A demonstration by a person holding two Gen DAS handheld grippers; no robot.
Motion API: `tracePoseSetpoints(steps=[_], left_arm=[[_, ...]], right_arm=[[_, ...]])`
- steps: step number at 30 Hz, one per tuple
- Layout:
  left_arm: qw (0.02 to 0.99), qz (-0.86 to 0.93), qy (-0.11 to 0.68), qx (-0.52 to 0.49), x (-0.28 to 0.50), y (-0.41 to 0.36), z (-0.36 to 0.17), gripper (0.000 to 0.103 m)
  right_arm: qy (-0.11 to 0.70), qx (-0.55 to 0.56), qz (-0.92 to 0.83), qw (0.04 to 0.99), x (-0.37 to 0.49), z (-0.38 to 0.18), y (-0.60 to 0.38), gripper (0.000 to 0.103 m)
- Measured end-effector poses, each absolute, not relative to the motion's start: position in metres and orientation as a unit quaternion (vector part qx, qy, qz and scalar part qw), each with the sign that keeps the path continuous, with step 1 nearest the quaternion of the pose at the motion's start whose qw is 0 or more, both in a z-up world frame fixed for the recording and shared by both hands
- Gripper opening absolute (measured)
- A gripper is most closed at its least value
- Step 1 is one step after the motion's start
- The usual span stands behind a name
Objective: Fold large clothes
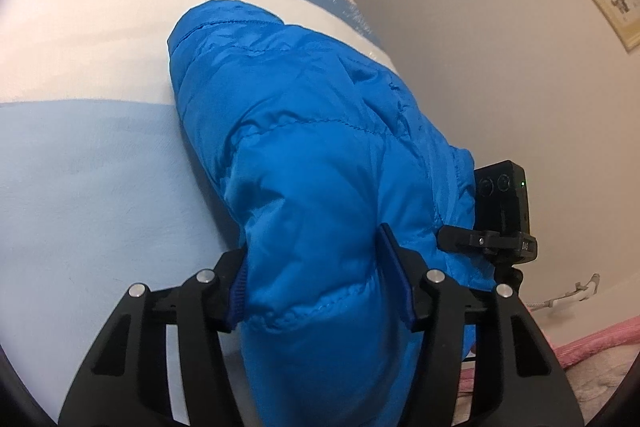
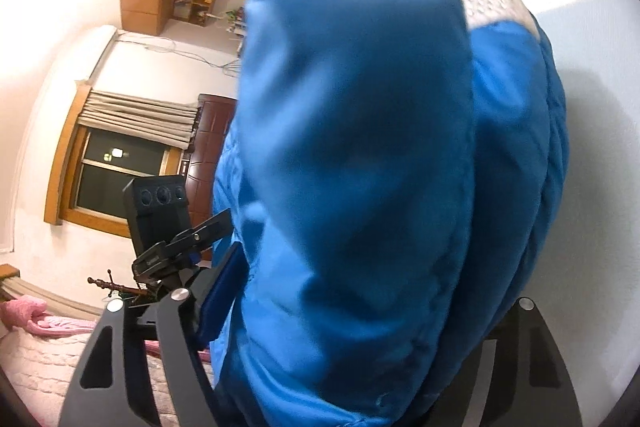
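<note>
Blue puffer jacket [image 1: 320, 155] clamped in left claw [image 1: 318, 289]

The bulky blue jacket [image 1: 320, 155] fills the space between and ahead of the left gripper's [image 1: 316, 287] pads, blocking any way straight forward. To its left the striped bed cover [image 1: 88, 155] lies bare and open. To its right a black camera on a clamp [image 1: 502, 203] stands just beside the jacket, with the wall [image 1: 480, 47] behind. In the right wrist view the jacket [image 2: 380, 167] crowds the right gripper [image 2: 360, 307]; its left side is hemmed by the same camera [image 2: 160, 211]
</note>
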State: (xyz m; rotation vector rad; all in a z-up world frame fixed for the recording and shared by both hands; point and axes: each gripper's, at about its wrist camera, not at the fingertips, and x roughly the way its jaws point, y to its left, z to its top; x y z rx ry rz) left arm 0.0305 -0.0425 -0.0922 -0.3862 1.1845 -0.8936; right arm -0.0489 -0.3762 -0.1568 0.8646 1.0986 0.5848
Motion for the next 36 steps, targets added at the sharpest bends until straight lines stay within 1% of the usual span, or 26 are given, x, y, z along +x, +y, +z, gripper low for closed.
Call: tracePoseSetpoints(steps=[7, 10, 16, 24, 30, 34, 36], left_arm=[[0.741, -0.413, 0.495, -0.187, 0.03, -0.026, -0.059, 0.055], [0.751, -0.411, 0.482, -0.184, 0.039, -0.018, -0.05, 0.055], [0.771, -0.386, 0.472, -0.184, 0.082, -0.001, -0.049, 0.055], [0.797, -0.338, 0.466, -0.183, 0.16, 0.029, -0.062, 0.055], [0.799, -0.306, 0.485, -0.18, 0.198, 0.042, -0.091, 0.056], [0.796, -0.296, 0.497, -0.178, 0.202, 0.043, -0.119, 0.062], [0.794, -0.295, 0.5, -0.183, 0.2, 0.044, -0.121, 0.065]], right_arm=[[0.474, 0.36, 0.282, 0.752, -0.038, -0.116, -0.372, 0.076], [0.469, 0.345, 0.291, 0.759, -0.014, -0.099, -0.364, 0.076], [0.478, 0.312, 0.307, 0.761, 0.055, -0.091, -0.349, 0.075], [0.49, 0.3, 0.332, 0.748, 0.162, -0.109, -0.318, 0.075], [0.513, 0.299, 0.33, 0.734, 0.22, -0.139, -0.303, 0.075], [0.536, 0.306, 0.318, 0.72, 0.237, -0.166, -0.295, 0.077], [0.536, 0.317, 0.318, 0.715, 0.241, -0.167, -0.292, 0.077]])
